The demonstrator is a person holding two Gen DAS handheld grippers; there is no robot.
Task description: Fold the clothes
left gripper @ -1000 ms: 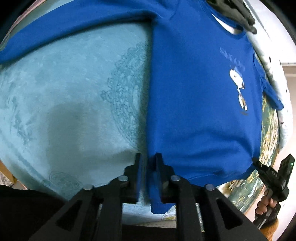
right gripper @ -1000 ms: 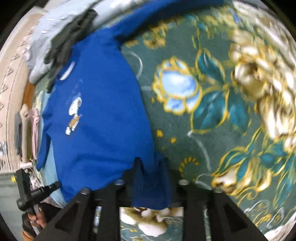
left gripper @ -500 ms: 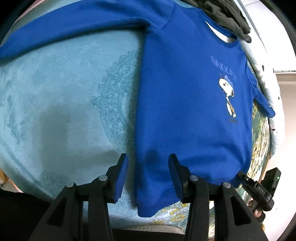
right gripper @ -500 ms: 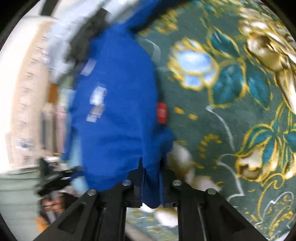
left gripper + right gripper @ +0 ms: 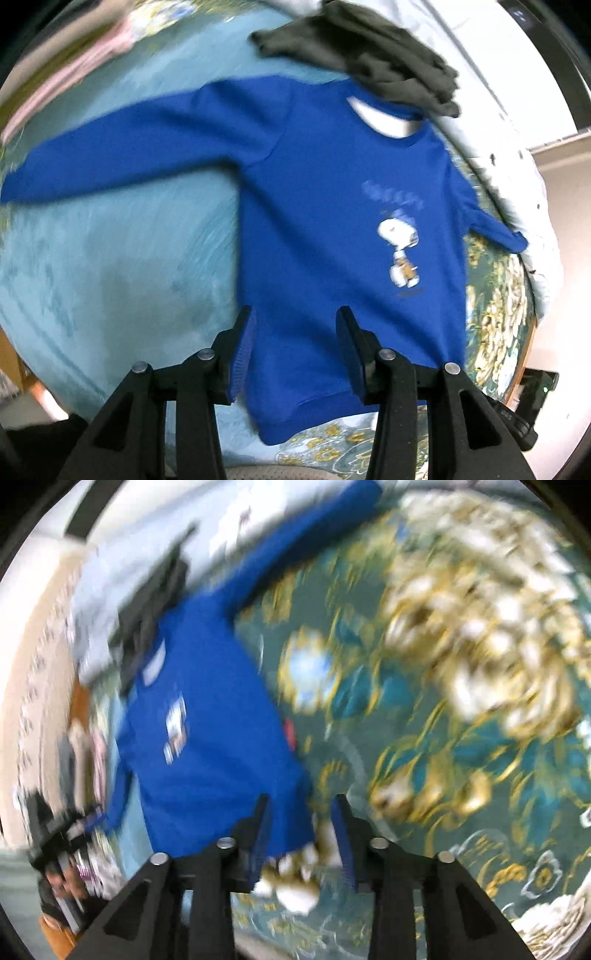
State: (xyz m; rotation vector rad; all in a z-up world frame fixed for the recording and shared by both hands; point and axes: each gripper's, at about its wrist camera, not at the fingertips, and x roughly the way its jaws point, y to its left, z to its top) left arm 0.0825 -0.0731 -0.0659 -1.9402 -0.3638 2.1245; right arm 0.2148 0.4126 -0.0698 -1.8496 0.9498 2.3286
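The blue sweatshirt (image 5: 332, 229) lies spread face-up, printed dog showing, one long sleeve stretched out over a pale blue cover (image 5: 110, 266) and its other side on a green, gold-flowered bedspread (image 5: 461, 720). A dark garment (image 5: 369, 62) is heaped just beyond its collar, touching the neckline. The left tool (image 5: 293, 354) hangs above the hem corner with its jaws parted and nothing pinched between them; the cloth below lies flat. The right tool (image 5: 301, 836) is above the opposite hem corner, its jaws opening, the fabric edge seen between them but apparently not pressed, though blur makes this uncertain. The main risk is that the dark garment gets caught up when the shirt is folded. Another is that one hem corner gets grabbed unevenly, dragging the shirt askew and wrinkling it.
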